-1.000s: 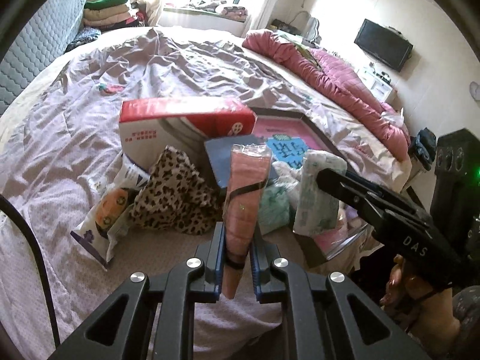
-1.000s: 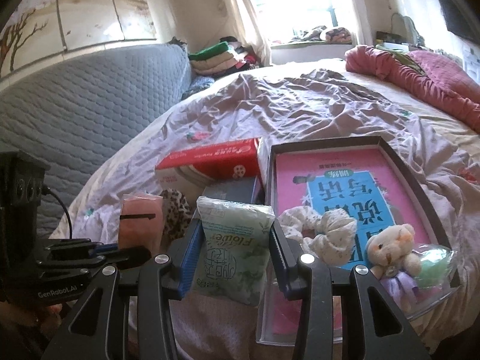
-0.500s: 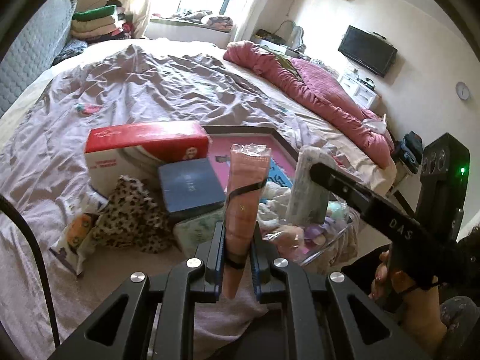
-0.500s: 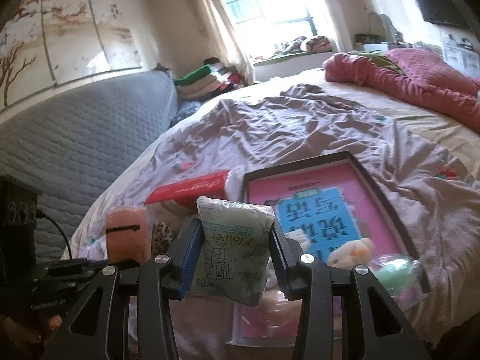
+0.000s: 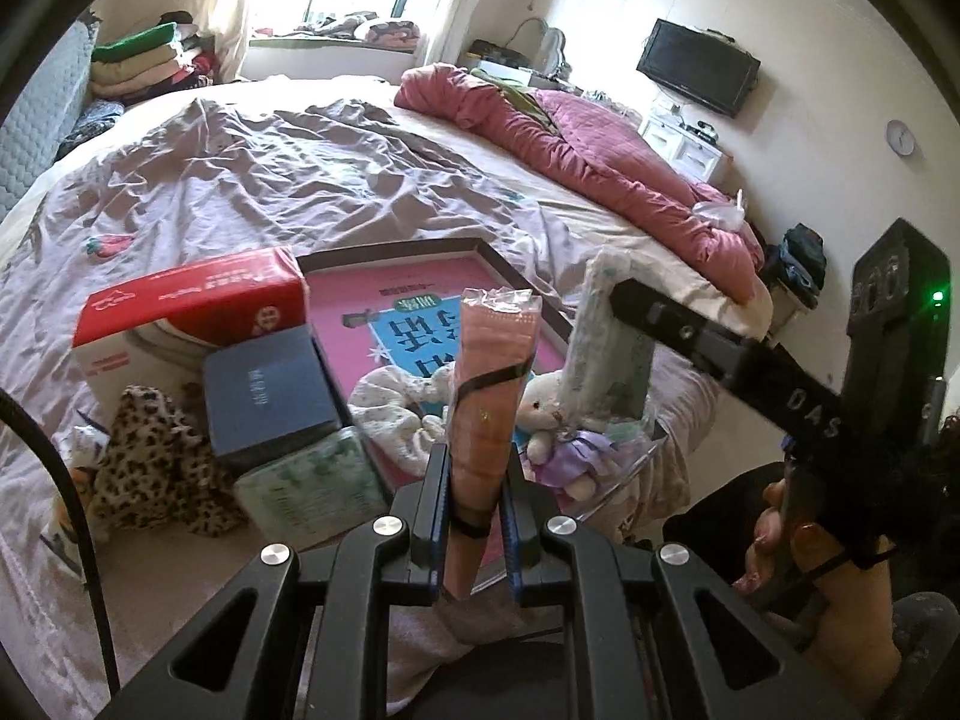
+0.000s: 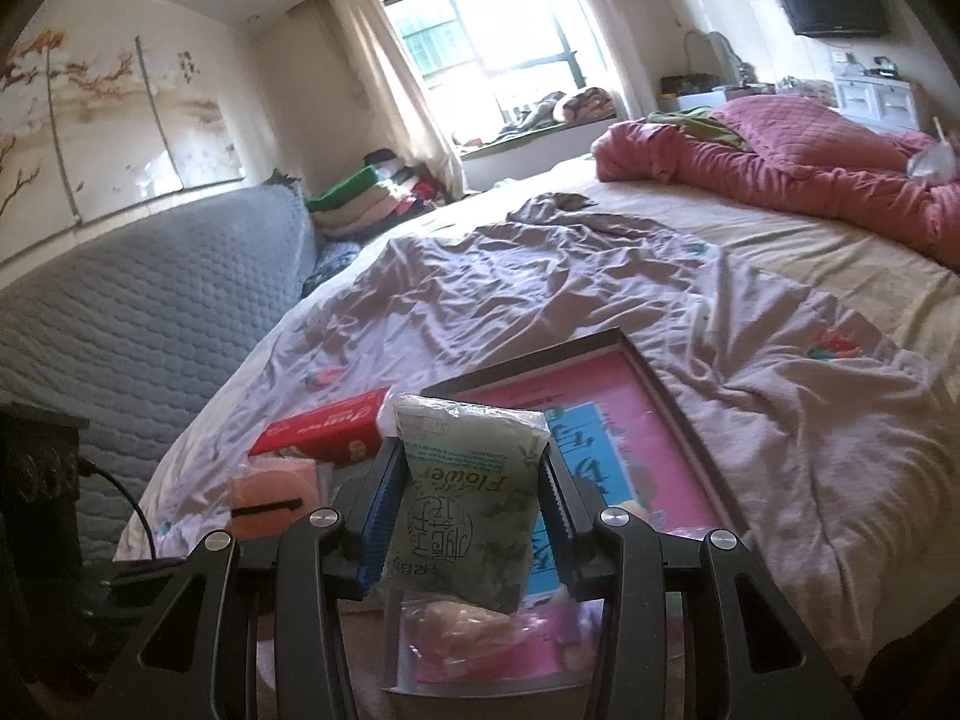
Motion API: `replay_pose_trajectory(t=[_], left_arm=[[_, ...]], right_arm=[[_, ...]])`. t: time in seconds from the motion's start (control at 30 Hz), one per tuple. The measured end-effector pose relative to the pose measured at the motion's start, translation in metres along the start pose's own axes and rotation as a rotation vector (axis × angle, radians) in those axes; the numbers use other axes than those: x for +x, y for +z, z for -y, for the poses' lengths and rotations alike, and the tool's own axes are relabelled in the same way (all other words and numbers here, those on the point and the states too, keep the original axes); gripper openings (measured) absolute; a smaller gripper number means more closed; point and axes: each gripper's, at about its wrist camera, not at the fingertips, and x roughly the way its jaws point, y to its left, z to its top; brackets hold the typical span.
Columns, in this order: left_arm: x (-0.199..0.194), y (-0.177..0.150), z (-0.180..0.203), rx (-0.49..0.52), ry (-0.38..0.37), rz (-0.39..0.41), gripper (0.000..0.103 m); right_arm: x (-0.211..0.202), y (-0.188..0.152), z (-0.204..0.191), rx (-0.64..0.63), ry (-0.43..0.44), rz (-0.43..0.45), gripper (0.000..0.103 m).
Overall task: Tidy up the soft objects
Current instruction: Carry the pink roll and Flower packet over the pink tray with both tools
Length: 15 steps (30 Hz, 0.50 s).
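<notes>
The left gripper is clamped narrowly on a pink packet wrapped in clear film with a black band around it; the packet stands nearly upright between the blue pads and sticks up well above them. The right gripper is closed on a pale green tissue pack printed with the word "Flower", its pads pressing the pack's two sides, the pack upright and tilted slightly. In the left wrist view the right gripper's black fingers reach in from the right with the tissue pack edge-on between them, and a hand grips its handle at the lower right. Just ahead of and below the left gripper, on the rumpled bedsheet, lies a dark-framed tray with a pink and blue printed sheet inside. At the tray's near end sit a white scrunchie and a small plush bear. To the left of the left gripper lie a second green tissue pack, a dark blue box on top of it, a red and white carton behind that, and a leopard-print cloth further left. A red quilt is bunched well beyond on the right.
</notes>
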Motion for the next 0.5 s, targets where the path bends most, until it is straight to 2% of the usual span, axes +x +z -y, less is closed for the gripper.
replay_pose_trajectory(t=[0.27, 0.4, 0.5], left_arm=[[0.025, 0.013, 0.007, 0.007, 0.008, -0.034, 0.015], [0.037, 0.020, 0.006, -0.023, 0.006, -0.042, 0.015], [0.045, 0.024, 0.010, -0.010, 0.039, -0.051, 0.015]], right_arm=[[-0.008, 0.006, 0.017, 0.033, -0.022, 0.016, 0.045], [-0.008, 0.005, 0.023, 0.042, -0.032, 0.005, 0.045], [-0.005, 0.003, 0.027, 0.057, -0.036, -0.001, 0.045]])
